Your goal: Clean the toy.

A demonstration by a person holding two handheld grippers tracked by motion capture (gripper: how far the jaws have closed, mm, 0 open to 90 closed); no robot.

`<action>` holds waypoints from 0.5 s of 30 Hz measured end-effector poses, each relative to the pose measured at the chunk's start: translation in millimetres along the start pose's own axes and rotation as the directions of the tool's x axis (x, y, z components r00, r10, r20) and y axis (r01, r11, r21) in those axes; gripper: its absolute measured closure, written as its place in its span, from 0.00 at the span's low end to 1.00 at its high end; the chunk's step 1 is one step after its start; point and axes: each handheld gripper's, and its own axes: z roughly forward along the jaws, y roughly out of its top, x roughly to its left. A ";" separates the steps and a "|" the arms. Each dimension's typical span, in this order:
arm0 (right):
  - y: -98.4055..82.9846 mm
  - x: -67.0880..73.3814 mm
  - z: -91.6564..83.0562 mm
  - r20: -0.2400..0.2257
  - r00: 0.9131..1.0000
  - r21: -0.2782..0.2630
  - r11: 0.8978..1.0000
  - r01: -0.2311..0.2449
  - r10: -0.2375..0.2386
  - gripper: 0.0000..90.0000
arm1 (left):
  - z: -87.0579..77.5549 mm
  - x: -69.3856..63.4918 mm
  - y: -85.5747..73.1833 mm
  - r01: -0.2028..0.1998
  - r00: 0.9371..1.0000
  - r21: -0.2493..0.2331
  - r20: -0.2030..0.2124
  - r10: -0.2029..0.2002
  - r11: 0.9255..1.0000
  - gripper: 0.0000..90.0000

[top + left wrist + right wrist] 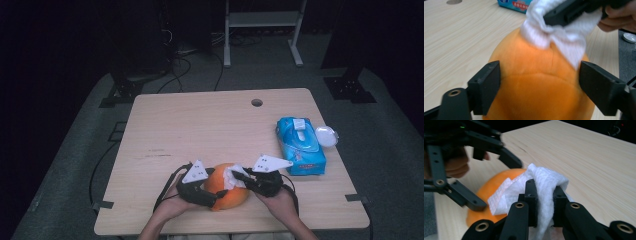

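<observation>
In the high view, one orange plush toy [227, 192] is seen on the desk [200, 125] near the middle of its near edge, between the two hands. The left gripper [212, 196] is set against the toy's left flank, and the right gripper [236, 174] is laid over its top right with one white wet wipe [234, 178] bunched at its tips. The toy's long axis runs roughly along the near edge, so it lies to the right of the left gripper and to the left of and below the right one; both hands are judged equally near. One blue pack of wet wipes [300, 145] is found by the right edge, with a clear lid [327, 136] hanging just past that edge.

In the left gripper view, the toy [536, 87] is straddled by the two wide-set jaws, which are pressed against its sides; it is held steady. The wipe [564, 40] is draped on the toy's crown, pinched by the other gripper.

In the right gripper view, the wipe [544, 187] is clamped between nearly closed jaws. The toy [491, 192] lies directly under and left of it, so a wiping stroke across the crown appears to be called for.
</observation>
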 end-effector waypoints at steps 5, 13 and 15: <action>-9.8 -16.0 -3.9 0.036 0.996 0.005 0.997 -0.076 0.075 0.87 | -2.9 1.9 1.8 0.005 1.000 0.002 -0.005 -0.005 1.000 0.21; -4.2 -2.9 -1.2 -0.013 0.999 -0.012 0.999 -0.036 0.036 0.87 | -1.4 3.4 0.3 0.006 1.000 0.001 -0.011 -0.006 1.000 0.23; -8.8 -9.7 -0.8 -0.004 0.998 0.003 0.998 -0.067 0.067 0.87 | -2.3 7.6 -2.6 0.026 1.000 0.005 -0.007 -0.026 1.000 0.24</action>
